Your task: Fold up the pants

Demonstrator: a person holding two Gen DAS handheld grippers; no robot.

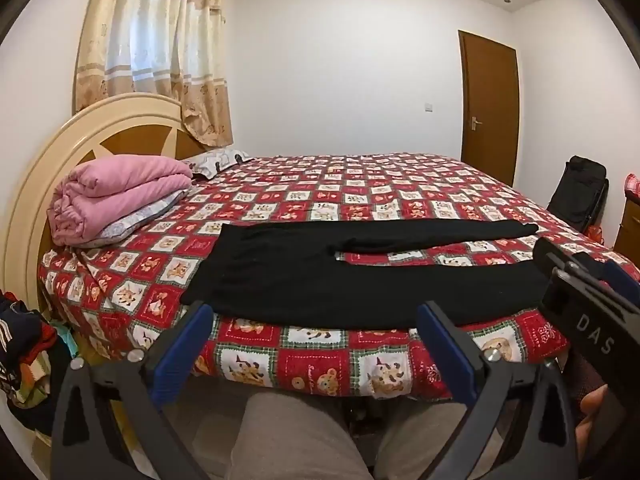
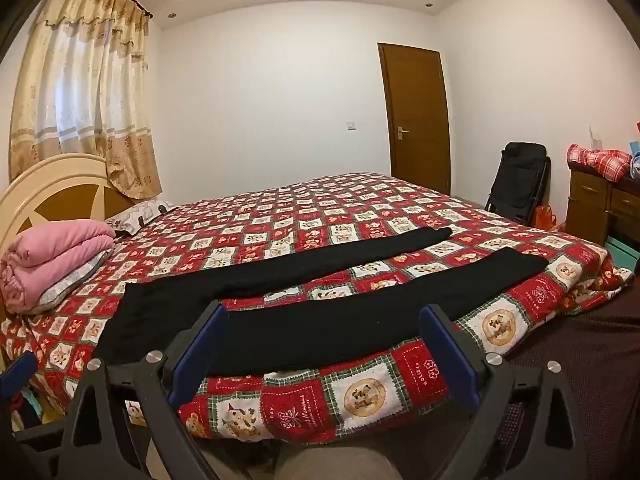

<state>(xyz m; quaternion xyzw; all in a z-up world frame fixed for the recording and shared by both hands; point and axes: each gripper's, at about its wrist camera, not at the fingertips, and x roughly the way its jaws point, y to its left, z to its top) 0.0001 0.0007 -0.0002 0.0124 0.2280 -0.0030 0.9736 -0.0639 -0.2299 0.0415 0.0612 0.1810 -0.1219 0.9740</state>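
Note:
Black pants (image 1: 320, 280) lie flat on the bed, waist to the left, both legs spread apart and running to the right. They also show in the right wrist view (image 2: 320, 316). My left gripper (image 1: 316, 320) is open and empty, held just in front of the bed's near edge, facing the waist and near leg. My right gripper (image 2: 324, 320) is open and empty, in front of the near leg. The right gripper's body shows at the right of the left wrist view (image 1: 592, 300).
The bed has a red checked bear-print cover (image 2: 360, 396). A folded pink quilt (image 1: 116, 196) and a pillow (image 1: 220, 160) lie by the headboard. A clothes pile (image 1: 24, 352) sits on the floor at left. A black chair (image 2: 520, 184) and wooden drawers (image 2: 604, 200) stand at right.

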